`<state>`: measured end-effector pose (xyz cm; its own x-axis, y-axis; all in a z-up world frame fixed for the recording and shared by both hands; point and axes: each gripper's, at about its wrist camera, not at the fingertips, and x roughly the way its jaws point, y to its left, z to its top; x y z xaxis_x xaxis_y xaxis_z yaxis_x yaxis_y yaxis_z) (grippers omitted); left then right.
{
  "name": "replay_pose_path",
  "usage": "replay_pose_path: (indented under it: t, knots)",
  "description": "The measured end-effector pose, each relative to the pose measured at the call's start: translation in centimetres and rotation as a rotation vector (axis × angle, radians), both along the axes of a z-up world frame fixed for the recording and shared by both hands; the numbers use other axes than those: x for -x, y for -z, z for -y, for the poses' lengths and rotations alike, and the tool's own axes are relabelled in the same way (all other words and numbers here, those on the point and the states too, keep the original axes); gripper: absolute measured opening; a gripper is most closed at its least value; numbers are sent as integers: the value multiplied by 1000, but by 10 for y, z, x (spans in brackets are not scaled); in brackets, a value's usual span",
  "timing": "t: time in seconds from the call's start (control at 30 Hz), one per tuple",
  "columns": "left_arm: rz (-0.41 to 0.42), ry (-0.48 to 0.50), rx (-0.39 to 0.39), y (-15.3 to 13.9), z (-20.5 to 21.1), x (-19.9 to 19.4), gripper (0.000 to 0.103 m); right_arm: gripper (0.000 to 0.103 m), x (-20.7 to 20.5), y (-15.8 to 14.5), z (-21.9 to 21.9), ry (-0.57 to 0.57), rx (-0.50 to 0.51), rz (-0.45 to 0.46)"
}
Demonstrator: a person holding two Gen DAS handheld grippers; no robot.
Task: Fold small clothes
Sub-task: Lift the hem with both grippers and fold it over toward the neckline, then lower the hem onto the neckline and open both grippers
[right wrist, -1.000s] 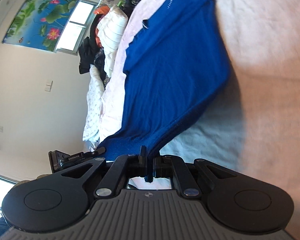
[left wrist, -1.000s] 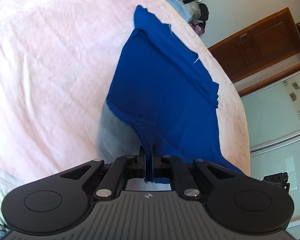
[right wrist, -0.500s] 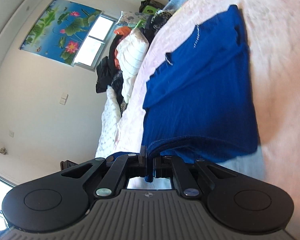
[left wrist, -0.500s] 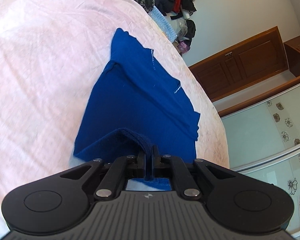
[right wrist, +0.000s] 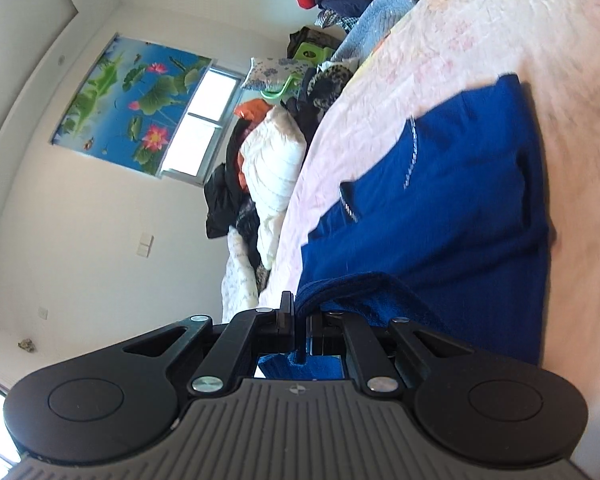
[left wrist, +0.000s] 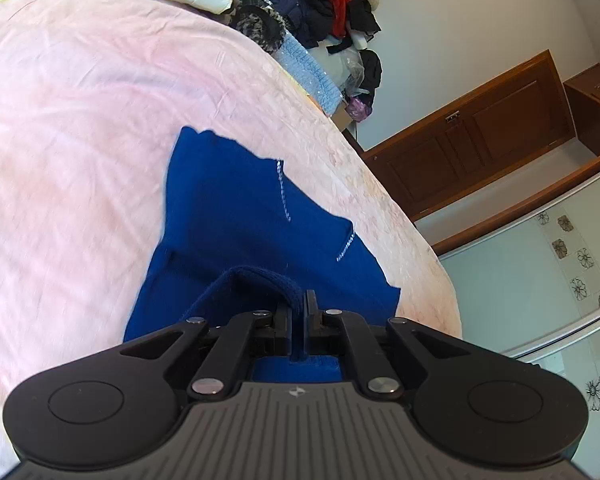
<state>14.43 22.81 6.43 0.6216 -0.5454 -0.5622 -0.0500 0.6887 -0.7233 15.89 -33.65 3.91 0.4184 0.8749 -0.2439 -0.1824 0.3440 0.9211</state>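
On the pink bed lies the blue garment. The left hand-held gripper and the right hand-held gripper are each clamped on its near hem, folding it toward the far edge. Next, I think, they must lay the hem down evenly and let go.

A second ago the blue garment hung stretched between its held edge and the pink bed, lifted clear with a grey shadow under it. Now that edge has been carried over the rest of the cloth — the left hand-held gripper and the right hand-held gripper have both travelled forward across the bed. The shadow is gone, the lower layer lies flat, and the gripped hem curls over it. More of the clothes pile has come into view.
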Motion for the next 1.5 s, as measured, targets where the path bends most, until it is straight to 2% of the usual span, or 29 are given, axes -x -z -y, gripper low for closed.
replay_pose_path:
  t: [0.23, 0.37, 0.53, 0.73, 0.87, 0.93, 0.97, 1.0, 1.07, 1.1, 1.17, 1.23, 1.27, 1.33, 1.37, 1.5]
  knots:
    - [-9, -20, -15, 4, 2, -74, 4, 10, -72, 10, 2, 35, -8, -14]
    - [-37, -38, -27, 19, 7, -120, 4, 10, -116, 36, 1, 76, -27, -72]
    - [-84, -78, -46, 43, 16, -167, 4, 10, -157, 76, -4, 137, 1, -169]
    - [-143, -111, -123, 69, 25, -203, 4, 10, -183, 109, -14, 185, 17, -237]
    - [-163, -140, -136, 81, 28, -211, 4, 11, -196, 113, -22, 217, -5, -241]
    - [-146, -156, -153, 82, 30, -211, 5, 17, -201, 114, -22, 270, -10, -246]
    - [-137, -163, -163, 81, 31, -210, 5, 36, -202, 114, -23, 299, 9, -255]
    - [-128, -161, -159, 79, 32, -208, 6, 43, -205, 114, -21, 317, 14, -263]
    - [-103, -143, -151, 71, 31, -203, 12, 62, -203, 111, -17, 327, -51, -245]
    - [-70, -141, -155, 65, 29, -199, 19, 66, -200, 104, -14, 334, -60, -213]
    - [40, -171, -226, 44, 28, -185, 31, 68, -194, 84, -11, 322, -12, -118]
    - [151, -163, -283, 25, 28, -170, 54, 68, -192, 64, -12, 274, 118, -37]
    - [187, -151, -314, 19, 30, -167, 57, 68, -192, 57, -16, 243, 188, -5]
    - [198, -107, -398, 16, 38, -168, 58, 68, -196, 46, -24, 180, 351, 42]
    - [183, -76, -432, 19, 44, -171, 58, 67, -198, 46, -29, 155, 402, 47]
    - [106, 4, -528, 42, 62, -184, 58, 64, -210, 62, -44, 83, 476, -12]
